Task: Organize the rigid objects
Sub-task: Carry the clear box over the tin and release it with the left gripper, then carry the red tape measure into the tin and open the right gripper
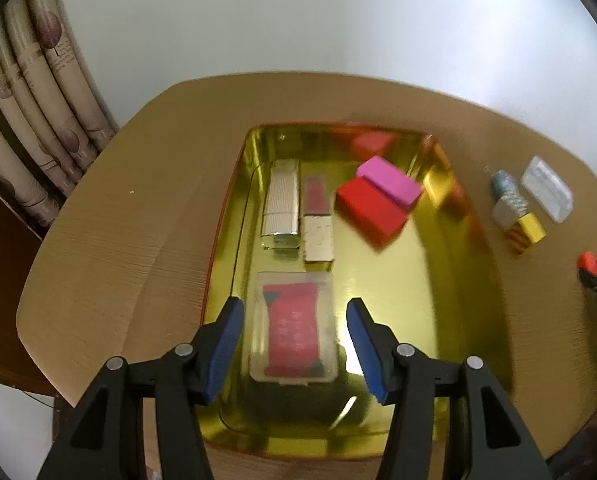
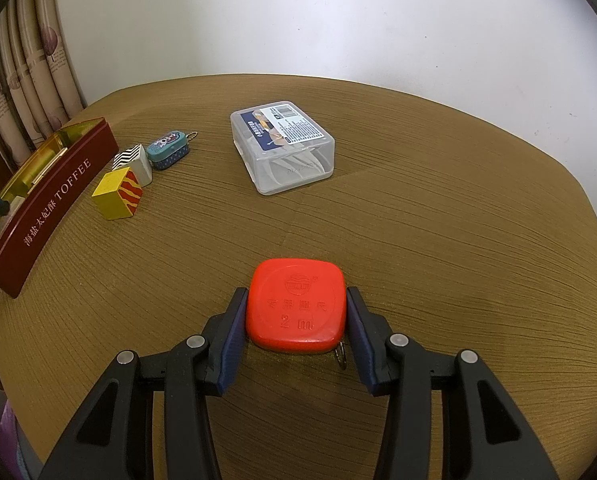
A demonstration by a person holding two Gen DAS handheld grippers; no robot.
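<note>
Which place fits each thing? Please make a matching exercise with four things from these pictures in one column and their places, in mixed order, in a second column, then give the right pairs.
Things
1. red tape measure
2. pink block
3. yellow block
4. clear box with a red card

Places
A. on the bare table, beside the tin
B. between the right gripper pads
C. leaning on the red block in the tin
D. in the tin, between the left gripper fingers, untouched

Pairs: 1-B, 2-C, 3-A, 4-D
</note>
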